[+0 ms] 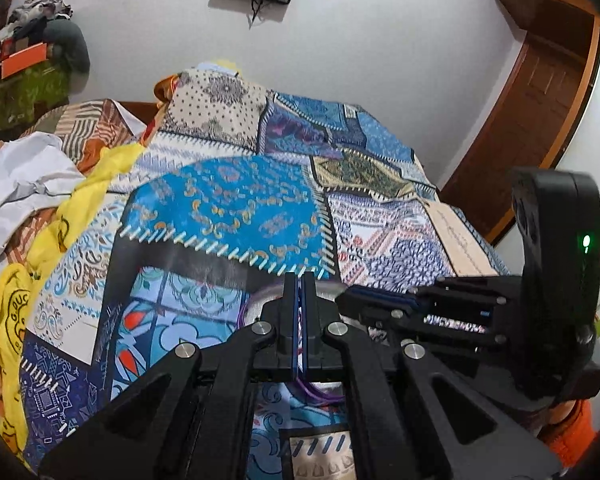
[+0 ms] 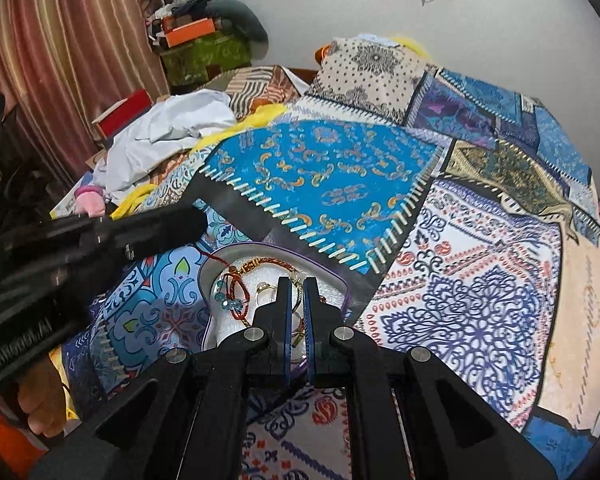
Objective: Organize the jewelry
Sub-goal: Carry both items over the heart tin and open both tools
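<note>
A white tray with a purple rim (image 2: 334, 276) lies on the patchwork quilt and holds tangled jewelry. In it are a red thread bracelet with blue beads (image 2: 230, 300), a red-and-gold braided bracelet (image 2: 268, 264) and a small ring (image 2: 266, 288). My right gripper (image 2: 298, 284) hangs shut just above the tray's middle; only a thin slit shows between its pads. My left gripper (image 1: 300, 280) is shut too, over the tray's near edge (image 1: 256, 304). In the right wrist view the left gripper (image 2: 194, 216) comes in blurred from the left. The right gripper (image 1: 342, 300) sits close beside the left one.
The quilt (image 2: 480, 280) covers a bed. Crumpled white cloth (image 2: 168, 128) and yellow cloth (image 1: 16, 300) lie along its left side. Behind are stacked boxes and clothes (image 2: 196, 40), a curtain (image 2: 60, 40) and a wooden door (image 1: 540, 112). An orange sleeve (image 1: 572, 432) shows at lower right.
</note>
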Action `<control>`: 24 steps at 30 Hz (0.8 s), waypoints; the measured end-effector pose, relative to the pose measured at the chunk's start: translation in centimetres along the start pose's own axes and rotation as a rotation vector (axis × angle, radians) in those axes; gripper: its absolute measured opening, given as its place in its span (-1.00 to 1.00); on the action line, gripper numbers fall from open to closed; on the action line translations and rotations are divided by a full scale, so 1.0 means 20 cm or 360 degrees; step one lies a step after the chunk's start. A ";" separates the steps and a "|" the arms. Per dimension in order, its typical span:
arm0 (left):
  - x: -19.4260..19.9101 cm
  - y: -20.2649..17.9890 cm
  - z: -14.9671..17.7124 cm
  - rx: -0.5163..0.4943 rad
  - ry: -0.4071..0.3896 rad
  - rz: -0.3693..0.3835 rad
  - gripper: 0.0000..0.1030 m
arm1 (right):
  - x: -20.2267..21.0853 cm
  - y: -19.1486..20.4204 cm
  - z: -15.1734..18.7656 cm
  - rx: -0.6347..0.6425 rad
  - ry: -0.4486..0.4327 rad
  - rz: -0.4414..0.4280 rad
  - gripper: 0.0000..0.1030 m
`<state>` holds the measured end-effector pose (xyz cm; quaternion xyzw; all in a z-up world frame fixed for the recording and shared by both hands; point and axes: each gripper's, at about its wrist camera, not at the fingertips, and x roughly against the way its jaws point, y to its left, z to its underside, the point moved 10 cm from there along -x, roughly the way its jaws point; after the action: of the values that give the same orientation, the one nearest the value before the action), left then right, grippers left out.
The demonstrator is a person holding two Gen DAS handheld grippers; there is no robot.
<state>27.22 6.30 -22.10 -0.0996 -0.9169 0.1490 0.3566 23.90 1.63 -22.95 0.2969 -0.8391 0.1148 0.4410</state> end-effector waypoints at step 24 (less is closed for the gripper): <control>0.15 -0.08 0.02 -0.0146 -0.0008 -0.0191 -0.19 | 0.26 -0.07 -0.05 -0.0048 -0.0155 0.0118 -0.22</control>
<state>24.63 5.56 -19.99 -0.0604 -0.9280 0.0855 0.3576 23.14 -1.20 -18.32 0.2642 -0.8716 0.1037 0.3997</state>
